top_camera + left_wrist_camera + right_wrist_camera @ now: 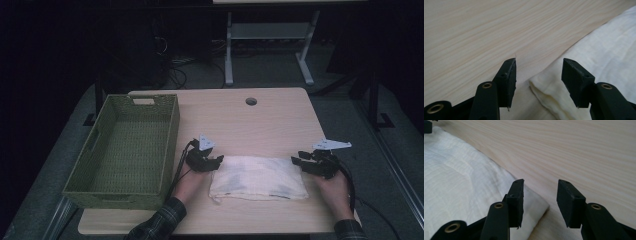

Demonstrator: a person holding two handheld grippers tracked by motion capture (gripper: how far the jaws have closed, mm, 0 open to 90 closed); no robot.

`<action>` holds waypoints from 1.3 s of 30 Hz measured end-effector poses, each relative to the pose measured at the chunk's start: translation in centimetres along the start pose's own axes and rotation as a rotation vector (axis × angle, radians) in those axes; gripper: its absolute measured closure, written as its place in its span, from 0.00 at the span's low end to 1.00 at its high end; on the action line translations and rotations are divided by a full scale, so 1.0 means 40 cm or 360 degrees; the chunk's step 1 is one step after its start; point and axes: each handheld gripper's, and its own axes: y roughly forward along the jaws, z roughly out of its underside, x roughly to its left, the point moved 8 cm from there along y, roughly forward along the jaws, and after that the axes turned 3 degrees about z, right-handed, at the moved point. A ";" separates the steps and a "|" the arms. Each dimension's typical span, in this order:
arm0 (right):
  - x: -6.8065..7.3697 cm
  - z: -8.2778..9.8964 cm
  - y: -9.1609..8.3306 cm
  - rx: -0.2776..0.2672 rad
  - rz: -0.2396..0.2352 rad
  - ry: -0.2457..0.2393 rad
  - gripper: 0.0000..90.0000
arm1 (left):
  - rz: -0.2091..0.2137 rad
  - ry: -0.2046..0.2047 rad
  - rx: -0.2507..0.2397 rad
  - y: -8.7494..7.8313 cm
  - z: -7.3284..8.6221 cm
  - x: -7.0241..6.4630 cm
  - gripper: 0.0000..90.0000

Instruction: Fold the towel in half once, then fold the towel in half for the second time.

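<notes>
Dark room behind, with a white desk frame [270, 45] and cables on the floor. From the high view: pale wood table [260, 115] lit in the middle, far half bare around a round cable hole [251, 101]. Green wicker basket [127, 150] along the left edge, empty, its near corner overhanging the front edge. Folded white cloth [258, 178] flat on the near half, well apart from the basket, a strip of bare wood between it and the front edge. Left gripper [212, 161] at the cloth's far left corner, right gripper [300, 161] at its far right corner, each in a hand, plaid sleeves entering from below. Little room beyond the right gripper before the table's right edge.

From the left gripper view: jaws apart, gripper [538, 75] low over the wood, the cloth's [599, 55] folded corner lying between the two jaws and under the right one. Open wood [486, 32] ahead and to the left.

From the right gripper view: jaws apart, gripper [540, 197] straddling the cloth's [461, 182] corner, left jaw over the fabric, right jaw over bare wood [586, 152]. Cannot tell whether either jaw touches the cloth. Open table ahead and to the right.
</notes>
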 end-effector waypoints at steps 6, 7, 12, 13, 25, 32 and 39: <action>-0.010 0.013 0.010 0.0049 0.0006 0.0020 0.63 | -0.0036 0.0019 0.0082 0.016 0.019 0.008 0.50; -0.010 0.014 0.012 0.0048 0.0004 0.0016 0.63 | -0.0038 0.0023 0.0083 0.015 0.019 0.008 0.50; -0.011 0.023 0.025 0.0094 0.0001 0.0024 0.64 | -0.0027 0.0010 0.0082 0.016 0.020 0.009 0.50; -0.014 0.028 0.032 0.0109 0.0002 0.0003 0.65 | -0.0020 0.0007 0.0081 0.016 0.020 0.009 0.51; -0.014 0.031 0.031 0.0154 -0.0106 0.0077 0.95 | 0.0101 0.0002 0.0101 0.014 0.017 -0.013 0.90; -0.024 0.014 0.019 0.0125 -0.0020 0.0021 0.97 | 0.0044 0.0005 0.0054 -0.002 0.002 -0.005 0.95; -0.042 -0.057 0.015 -0.0021 0.0004 0.0011 0.97 | -0.0080 0.0050 -0.0153 -0.050 -0.059 0.011 0.95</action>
